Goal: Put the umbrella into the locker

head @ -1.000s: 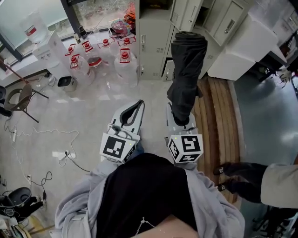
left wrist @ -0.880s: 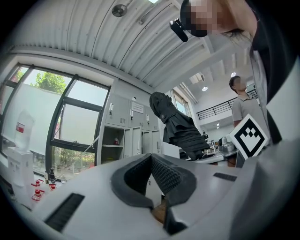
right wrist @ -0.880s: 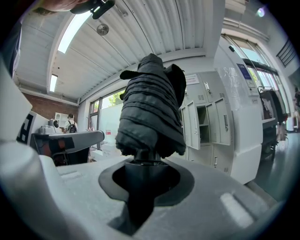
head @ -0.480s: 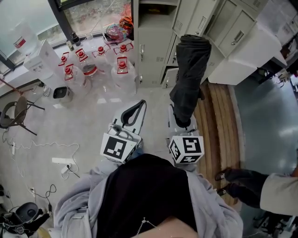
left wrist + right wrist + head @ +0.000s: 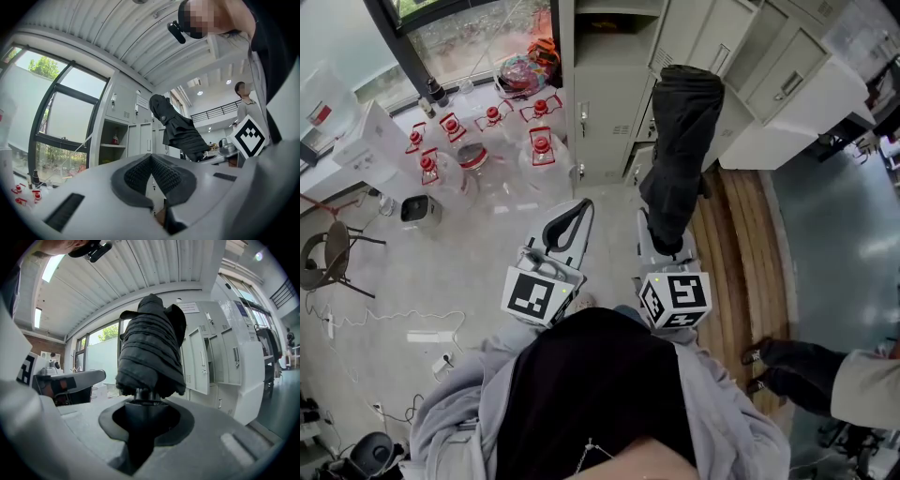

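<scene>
- A bank of pale grey lockers (image 5: 609, 94) fills the top of the head view. The left gripper view shows one compartment (image 5: 114, 143) open, with a shelf inside. The right gripper view shows some doors (image 5: 200, 364) standing ajar.
- A black folded umbrella (image 5: 677, 141), wrapped in its fabric, juts forward from the right gripper towards the lockers. It is outside them, in the air above the floor.
- The right gripper (image 5: 663, 248) is clamped on the umbrella's dark handle. In its own view the jaws stand slightly apart, the handle fills the gap between them, and the bundled canopy (image 5: 151, 348) rises just past the tips.
- The left gripper (image 5: 568, 225) is held beside the right one. Its ribbed pads (image 5: 161, 173) meet at the tip, with nothing between them.
- Clear water jugs (image 5: 542, 155) with red caps stand on the floor left of the lockers.
</scene>
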Motion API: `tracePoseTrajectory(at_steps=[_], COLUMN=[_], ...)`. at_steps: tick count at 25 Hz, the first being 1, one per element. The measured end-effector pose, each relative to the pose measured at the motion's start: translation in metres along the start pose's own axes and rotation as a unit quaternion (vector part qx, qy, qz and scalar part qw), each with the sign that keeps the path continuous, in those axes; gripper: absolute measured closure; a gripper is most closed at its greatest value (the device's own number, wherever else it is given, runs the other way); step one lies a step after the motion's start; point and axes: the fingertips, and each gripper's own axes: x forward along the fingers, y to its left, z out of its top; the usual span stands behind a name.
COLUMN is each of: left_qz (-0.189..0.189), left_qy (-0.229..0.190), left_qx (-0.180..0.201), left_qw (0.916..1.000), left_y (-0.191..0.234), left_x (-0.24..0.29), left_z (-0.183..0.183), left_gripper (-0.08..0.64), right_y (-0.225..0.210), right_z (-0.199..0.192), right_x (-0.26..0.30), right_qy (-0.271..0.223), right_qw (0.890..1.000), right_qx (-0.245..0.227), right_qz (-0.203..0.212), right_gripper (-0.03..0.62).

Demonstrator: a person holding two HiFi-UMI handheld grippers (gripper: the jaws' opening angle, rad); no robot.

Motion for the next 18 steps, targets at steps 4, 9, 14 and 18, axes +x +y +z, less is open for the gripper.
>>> tracePoseTrajectory(at_steps=[4, 9, 14, 18], left_qz=[-0.001, 0.003, 0.014, 0.019], left_qy=[0.004, 0.008, 0.001, -0.009], left_qx=[-0.009, -0.017, -0.013, -0.02], left_qw=[1.0, 0.9998, 0.9998, 0.9996], left_y=[0.014, 0.031, 0.046, 0.058], left_x=[0.008, 0.02, 0.041, 0.066], left_z=[-0.006, -0.014, -0.017, -0.021], left_gripper=[0.552, 0.552, 0.552, 0.552], right_y=[-0.002, -0.008, -0.019, -0.039], right_z=[-0.002, -0.005, -0.004, 0.0], right_x=[0.016, 0.04, 0.067, 0.096], right_qy=[0.008, 0.015, 0.012, 0.002], right_qw=[1.0, 1.0, 1.0, 1.0], right_qx=[0.003, 0.006, 0.005, 0.005], right_qz=[-0.002, 0.005, 0.016, 0.028], right_gripper=[0.52, 0.52, 0.52, 0.52])
